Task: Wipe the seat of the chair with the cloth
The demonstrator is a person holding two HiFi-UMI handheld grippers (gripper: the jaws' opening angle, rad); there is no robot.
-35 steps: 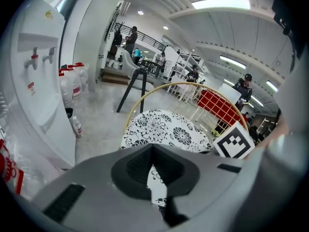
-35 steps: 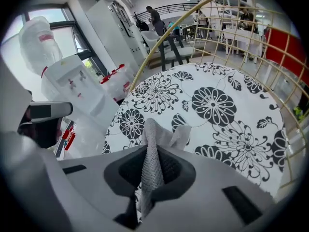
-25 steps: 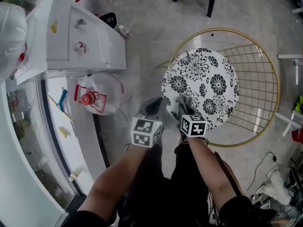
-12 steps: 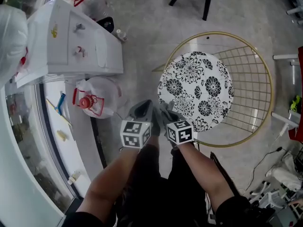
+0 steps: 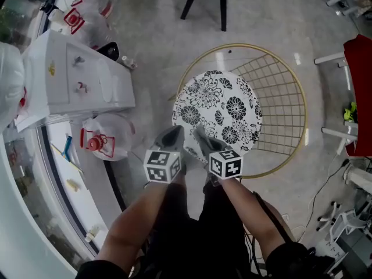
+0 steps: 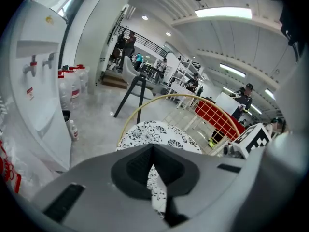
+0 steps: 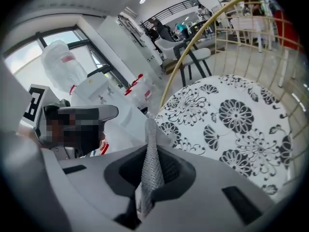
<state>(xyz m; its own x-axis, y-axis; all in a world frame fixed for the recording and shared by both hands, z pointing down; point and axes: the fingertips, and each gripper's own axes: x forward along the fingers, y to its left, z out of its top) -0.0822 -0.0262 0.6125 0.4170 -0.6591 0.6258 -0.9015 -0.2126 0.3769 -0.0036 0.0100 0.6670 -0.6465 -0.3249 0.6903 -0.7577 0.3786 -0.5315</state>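
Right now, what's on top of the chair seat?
Nothing visible lies on the floral seat; its pattern shows bare. The cloth is pinched in the right tool at the near edge. That tool covers the rim there, so cloth contact can't be told.

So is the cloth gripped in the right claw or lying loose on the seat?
Gripped: the right claw is shut on the cloth, bunched between its jaws.

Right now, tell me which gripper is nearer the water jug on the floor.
Left. The left gripper hangs between the jug and the chair seat; the right gripper, pinching the cloth, sits farther off, at the seat's near edge.
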